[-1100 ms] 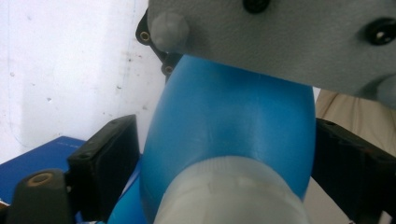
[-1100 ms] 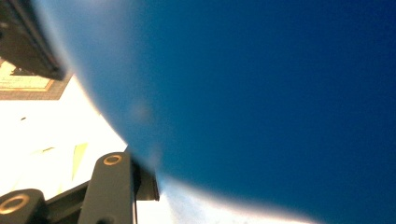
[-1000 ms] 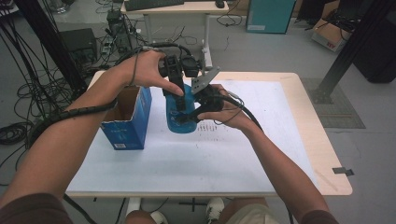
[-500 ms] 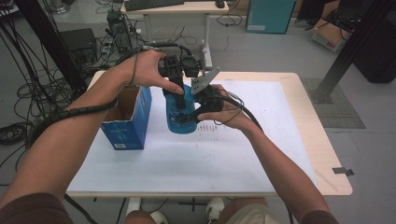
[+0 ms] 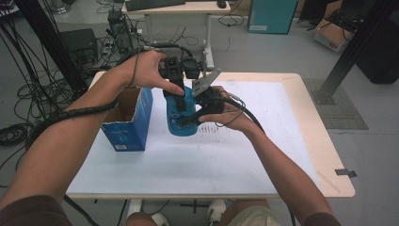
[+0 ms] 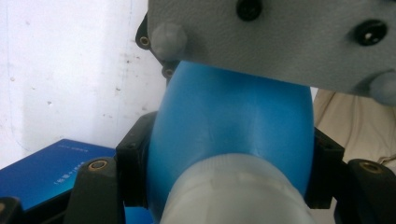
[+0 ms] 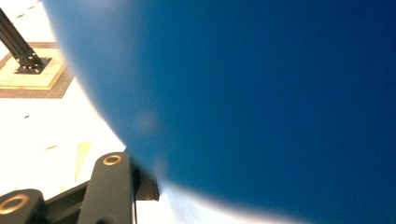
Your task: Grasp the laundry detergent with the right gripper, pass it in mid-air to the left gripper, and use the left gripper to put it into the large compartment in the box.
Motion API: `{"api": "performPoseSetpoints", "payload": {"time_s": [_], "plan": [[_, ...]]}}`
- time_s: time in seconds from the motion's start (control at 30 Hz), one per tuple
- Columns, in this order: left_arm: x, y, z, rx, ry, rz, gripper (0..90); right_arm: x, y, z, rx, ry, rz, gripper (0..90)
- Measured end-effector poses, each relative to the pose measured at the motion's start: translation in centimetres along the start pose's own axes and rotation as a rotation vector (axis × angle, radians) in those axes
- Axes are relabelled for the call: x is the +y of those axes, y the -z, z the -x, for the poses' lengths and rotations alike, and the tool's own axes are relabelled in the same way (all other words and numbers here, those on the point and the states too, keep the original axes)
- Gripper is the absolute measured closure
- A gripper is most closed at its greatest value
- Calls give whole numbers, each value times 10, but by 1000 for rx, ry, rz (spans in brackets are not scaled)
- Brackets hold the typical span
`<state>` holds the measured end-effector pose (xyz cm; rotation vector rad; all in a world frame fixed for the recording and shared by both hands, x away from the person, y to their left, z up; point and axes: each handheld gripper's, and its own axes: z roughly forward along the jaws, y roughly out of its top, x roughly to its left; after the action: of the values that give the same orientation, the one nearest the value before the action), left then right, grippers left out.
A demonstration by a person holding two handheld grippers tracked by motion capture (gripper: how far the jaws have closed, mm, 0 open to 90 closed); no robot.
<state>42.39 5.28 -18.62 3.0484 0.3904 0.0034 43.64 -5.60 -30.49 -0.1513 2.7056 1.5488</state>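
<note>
A blue bottle (image 5: 181,117) stands upright at the middle of the white table (image 5: 282,150), with both grippers on it. My left gripper (image 5: 180,100) comes down from above and is shut on the bottle's upper part. In the left gripper view the black fingers (image 6: 133,154) press both sides of the blue bottle (image 6: 233,126), whose whitish neck is nearest the camera. My right gripper (image 5: 189,120) reaches in from the right and is shut on the bottle's body. In the right gripper view the blurred blue bottle (image 7: 257,93) lies against one black finger (image 7: 109,186).
An open blue cardboard box (image 5: 127,123) stands just left of the bottle, also the blue box (image 6: 46,163) in the left gripper view. The right gripper's grey plate (image 6: 280,37) hangs over the bottle. Cables, a desk and black frame posts surround the table.
</note>
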Motion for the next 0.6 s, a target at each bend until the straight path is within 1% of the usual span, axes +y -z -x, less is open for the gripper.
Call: {"api": "performPoseSetpoints", "payload": {"time_s": [0.1, 0.13, 0.17, 0.2, 0.27, 0.33, 0.37, 0.4, 0.43, 0.47, 0.5, 0.6], "plan": [[0, 0, 0, 3, 5, 5, 354, 0, 0, 0, -3, 0, -1, 432], [0, 0, 0, 0, 4, 2, 353, 0, 0, 0, -6, 5, -1, 431], [0, 0, 0, -6, 5, 2, 353, 0, 0, 0, -3, -2, -4, 431], [0, 0, 0, 0, 2, 3, 353, 0, 0, 0, -2, 2, 0, 431], [-1, 0, 0, -5, 5, 7, 353, 1, 0, 0, -5, 0, -1, 431], [-1, 1, 0, 6, -1, 12, 353, 1, -1, 0, -3, 0, 3, 431], [-1, 1, 0, 0, 0, 13, 353, 1, 0, 0, -6, -1, 1, 431], [-1, 1, 0, -2, 1, 14, 353, 1, 3, -4, 0, -63, -47, 431], [-1, 1, 0, -1, 0, 13, 353, 1, 3, 1, -36, 11, -17, 431], [-1, 1, 0, 13, -11, 12, 353, 1, 3, 1, -37, 11, -17, 431], [-1, 1, 1, 9, -4, 16, 354, 1, 3, 1, -37, 11, -17, 431], [-1, 2, 1, 5, 2, 14, 353, 1, 3, 1, -38, 11, -16, 431]]}}
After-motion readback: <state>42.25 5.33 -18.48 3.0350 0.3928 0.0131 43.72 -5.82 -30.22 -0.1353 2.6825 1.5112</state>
